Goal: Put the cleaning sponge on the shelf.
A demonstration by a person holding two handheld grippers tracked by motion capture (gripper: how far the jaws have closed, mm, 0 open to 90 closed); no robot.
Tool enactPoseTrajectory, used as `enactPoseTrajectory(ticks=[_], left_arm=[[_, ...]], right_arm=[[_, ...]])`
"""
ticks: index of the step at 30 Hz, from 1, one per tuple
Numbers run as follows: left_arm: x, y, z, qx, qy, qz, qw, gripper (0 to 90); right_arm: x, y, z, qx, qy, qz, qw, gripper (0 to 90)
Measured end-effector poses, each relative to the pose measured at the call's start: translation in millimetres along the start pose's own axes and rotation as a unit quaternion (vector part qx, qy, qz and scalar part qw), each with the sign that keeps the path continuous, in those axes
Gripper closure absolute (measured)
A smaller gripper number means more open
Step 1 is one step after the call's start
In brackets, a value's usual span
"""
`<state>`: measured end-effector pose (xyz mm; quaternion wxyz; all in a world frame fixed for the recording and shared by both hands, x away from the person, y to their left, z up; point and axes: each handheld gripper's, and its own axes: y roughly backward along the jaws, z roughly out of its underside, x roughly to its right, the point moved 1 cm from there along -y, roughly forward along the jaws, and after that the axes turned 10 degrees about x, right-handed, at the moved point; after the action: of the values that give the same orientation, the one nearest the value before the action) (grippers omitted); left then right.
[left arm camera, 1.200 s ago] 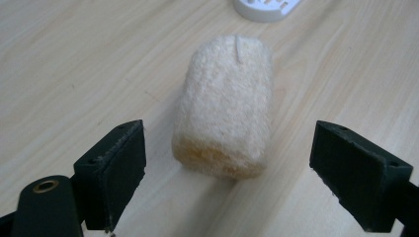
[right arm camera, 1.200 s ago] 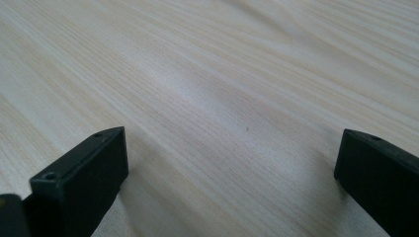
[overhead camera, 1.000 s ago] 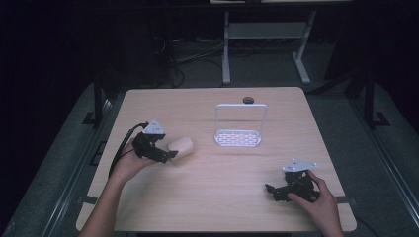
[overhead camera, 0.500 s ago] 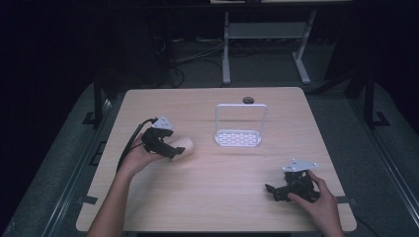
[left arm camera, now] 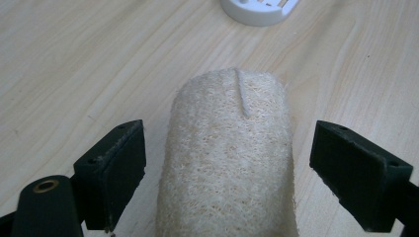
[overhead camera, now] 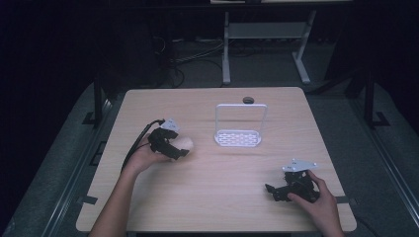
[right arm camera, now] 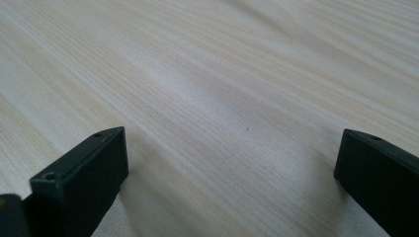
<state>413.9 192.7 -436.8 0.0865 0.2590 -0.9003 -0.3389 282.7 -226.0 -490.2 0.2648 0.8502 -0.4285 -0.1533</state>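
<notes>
So the left gripper (overhead camera: 174, 148) is sitting over on the left side of the wooden worktop (overhead camera: 217, 197), with a loofah sponge (left arm camera: 230, 158) lying lengthwise between its jaws. In the left gripper view you can see bare gaps on both sides of the sponge, so the jaws are spread wide and not pinching it at all; it just rests on the wood. The sponge is pale beige, rough and fibrous, with a thin string loop at its far end. From the high view, its rounded end pokes out to the right of the gripper.

A white rack (overhead camera: 238, 129) with a slotted base and a tall wire frame stands near the middle of the worktop, off to the right of the sponge and well apart from it. Its base edge also peeks in at the top of the left gripper view.

The right gripper (overhead camera: 276, 192) is down at the near right corner, held low in the person's hand. Its jaws are spread wide too, with only bare wood grain between them.

A small dark round thing (overhead camera: 248, 100) sits at the far edge; can't tell what it is.
</notes>
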Motion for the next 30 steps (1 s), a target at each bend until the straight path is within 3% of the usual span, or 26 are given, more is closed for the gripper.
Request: enactPoseTrajectory(ticks=[7,17,26,28,30], left_arm=[[0.1,-5.5,1.6,-0.008,-0.001,0.002,1.0,13.6],[0.8,-15.8,7.5,-0.038,-0.002,0.004,0.9992,13.7],[0.7,-20.4,11.3,-0.047,0.004,0.002,0.9989,14.8],[-0.1,-19.1,11.5,-0.045,0.004,0.007,0.9989,20.6],[-0.4,-18.8,11.5,-0.045,0.003,0.006,0.999,20.8]], right_arm=[[0.0,0.0,0.0,0.0,0.0,0.0,1.0,0.0],[0.0,0.0,0.0,0.0,0.0,0.0,1.0,0.0],[0.0,0.0,0.0,0.0,0.0,0.0,1.0,0.0],[0.0,0.0,0.0,0.0,0.0,0.0,1.0,0.0],[0.0,0.0,0.0,0.0,0.0,0.0,1.0,0.0]])
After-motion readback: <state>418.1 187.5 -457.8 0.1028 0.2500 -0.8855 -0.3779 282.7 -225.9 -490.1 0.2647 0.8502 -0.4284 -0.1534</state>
